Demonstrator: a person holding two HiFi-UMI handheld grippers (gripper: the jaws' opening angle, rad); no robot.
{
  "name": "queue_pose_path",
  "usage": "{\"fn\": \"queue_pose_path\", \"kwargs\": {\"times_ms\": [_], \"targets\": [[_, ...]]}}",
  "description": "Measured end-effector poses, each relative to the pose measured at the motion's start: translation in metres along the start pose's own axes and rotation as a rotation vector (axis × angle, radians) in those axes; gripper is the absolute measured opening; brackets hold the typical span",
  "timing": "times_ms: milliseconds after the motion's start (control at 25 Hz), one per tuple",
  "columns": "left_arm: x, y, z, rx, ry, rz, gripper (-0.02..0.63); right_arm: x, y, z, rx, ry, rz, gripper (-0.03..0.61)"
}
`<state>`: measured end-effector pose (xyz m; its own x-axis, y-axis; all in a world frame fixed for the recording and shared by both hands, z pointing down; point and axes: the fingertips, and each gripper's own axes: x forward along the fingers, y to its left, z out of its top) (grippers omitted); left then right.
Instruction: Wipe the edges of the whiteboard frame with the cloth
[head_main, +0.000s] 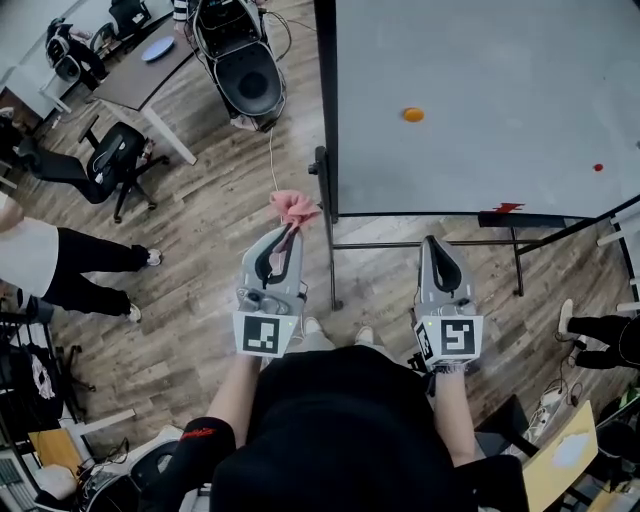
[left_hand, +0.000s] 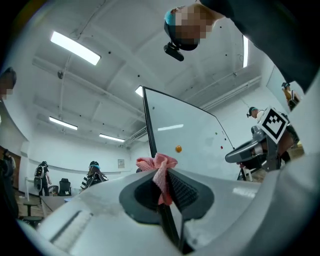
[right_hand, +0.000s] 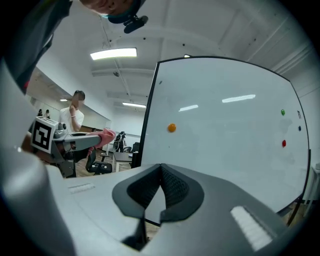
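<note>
My left tool (head_main: 288, 232) pinches cloth (head_main: 293, 207) thinly, mid-picture; rubbing whiteboard frame (head_main: 326, 100) could tug it free. My right tool (head_main: 432, 242) closed, empty.

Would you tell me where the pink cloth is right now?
The pink cloth is pinched in the left claw, left of centre in the head view, close beside the dark left edge of the whiteboard frame.
</note>
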<state>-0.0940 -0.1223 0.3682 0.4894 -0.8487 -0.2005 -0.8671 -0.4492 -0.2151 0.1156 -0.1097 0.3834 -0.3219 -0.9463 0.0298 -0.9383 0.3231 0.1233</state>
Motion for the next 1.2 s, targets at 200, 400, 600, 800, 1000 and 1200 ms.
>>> {"fn": "queue_pose_path", "kwargs": {"times_ms": [200,400,600,800,1000,1200], "targets": [[0.001,0.000,0.010,0.002,-0.025,0.003,0.021,-0.008,-0.002,0.013,0.000,-0.071,-0.019,0.001],[0.000,0.001,0.015,-0.001,-0.042,0.010,0.021,-0.015,-0.005,0.018,-0.003,-0.119,-0.044,0.000],[-0.005,0.000,0.013,-0.005,-0.033,0.011,0.021,-0.014,-0.005,0.019,0.001,-0.119,-0.047,0.000],[-0.010,-0.002,0.010,-0.001,-0.013,0.010,0.021,-0.017,-0.004,0.018,0.011,-0.118,-0.046,0.000],[-0.012,-0.004,0.014,-0.011,-0.029,0.009,0.021,-0.018,-0.002,0.017,0.012,-0.112,-0.042,0.000],[-0.015,-0.004,0.011,-0.027,-0.025,0.011,0.021,-0.018,0.001,0.015,0.011,-0.104,-0.040,0.000]]}}
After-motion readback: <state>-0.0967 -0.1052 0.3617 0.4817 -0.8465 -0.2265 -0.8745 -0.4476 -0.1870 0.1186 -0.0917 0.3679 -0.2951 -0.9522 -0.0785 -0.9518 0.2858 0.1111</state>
